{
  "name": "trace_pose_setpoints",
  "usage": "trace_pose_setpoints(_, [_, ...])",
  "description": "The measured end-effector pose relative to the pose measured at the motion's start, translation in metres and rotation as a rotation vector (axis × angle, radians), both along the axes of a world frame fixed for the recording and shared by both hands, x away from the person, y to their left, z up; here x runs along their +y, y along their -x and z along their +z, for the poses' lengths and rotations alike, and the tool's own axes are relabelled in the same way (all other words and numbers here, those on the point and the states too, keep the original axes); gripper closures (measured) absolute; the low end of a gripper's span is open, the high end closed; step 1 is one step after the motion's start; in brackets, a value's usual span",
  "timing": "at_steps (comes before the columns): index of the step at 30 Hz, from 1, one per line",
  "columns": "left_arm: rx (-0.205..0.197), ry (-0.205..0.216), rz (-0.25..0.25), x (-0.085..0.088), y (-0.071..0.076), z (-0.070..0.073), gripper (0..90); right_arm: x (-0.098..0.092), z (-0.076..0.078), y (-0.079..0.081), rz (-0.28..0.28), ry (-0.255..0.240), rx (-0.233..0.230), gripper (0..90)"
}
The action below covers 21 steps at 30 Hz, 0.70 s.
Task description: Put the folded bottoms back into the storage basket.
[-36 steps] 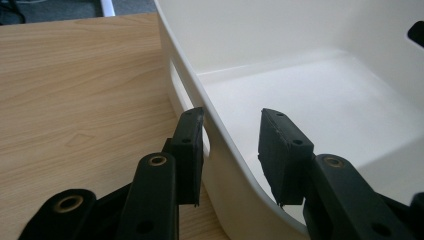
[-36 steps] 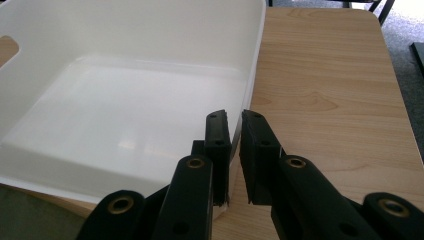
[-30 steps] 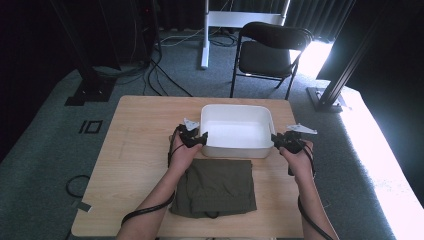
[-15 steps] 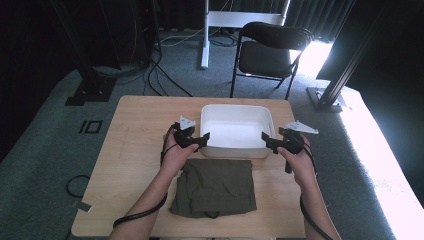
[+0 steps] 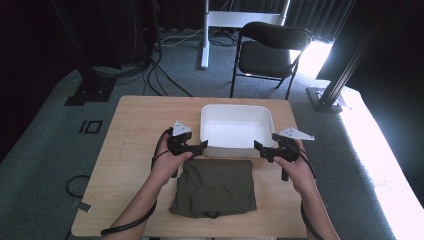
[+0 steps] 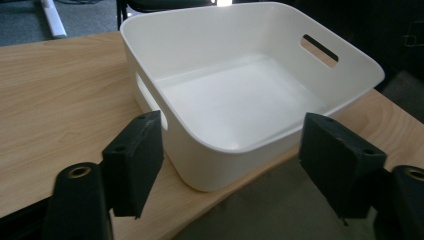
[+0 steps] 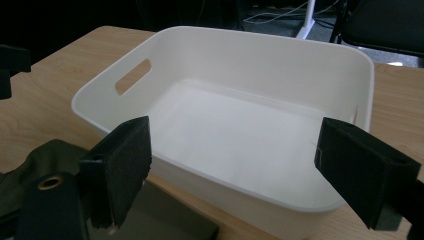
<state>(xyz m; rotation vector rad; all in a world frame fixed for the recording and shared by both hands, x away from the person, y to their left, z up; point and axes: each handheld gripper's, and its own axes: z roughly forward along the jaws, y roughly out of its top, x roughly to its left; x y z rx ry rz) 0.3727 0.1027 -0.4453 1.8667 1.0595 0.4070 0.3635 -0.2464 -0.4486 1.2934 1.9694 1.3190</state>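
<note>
A light wooden table [image 5: 135, 125] is being shown from above, set on grey-green carpet [image 5: 45, 150]. Behind it, a black folding chair [image 5: 267, 50] is being lit from the right by strong daylight, which is being spread across the floor [image 5: 385, 160] in a bright patch. A white desk leg [image 5: 205, 32] and loose black cables [image 5: 165, 65] are being seen beyond. The back of the room is being kept in darkness.

Light wooden table [image 5: 130, 125]: white bin [image 5: 235, 112] at back, folded olive cloth [image 5: 215, 187] just before it.
</note>
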Motion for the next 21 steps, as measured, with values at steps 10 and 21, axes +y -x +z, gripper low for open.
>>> trace_pose_setpoints(10, [0.009, -0.057, -0.049, 0.007, 0.021, -0.005, 20.6, 0.012, 0.001, 0.030, 0.072, -0.004, -0.032, 13.6])
trace_pose_setpoints(21, [0.031, -0.091, -0.086, 0.010, 0.038, -0.021, 18.9, 0.025, -0.024, 0.060, 0.148, 0.022, -0.013, 13.6])
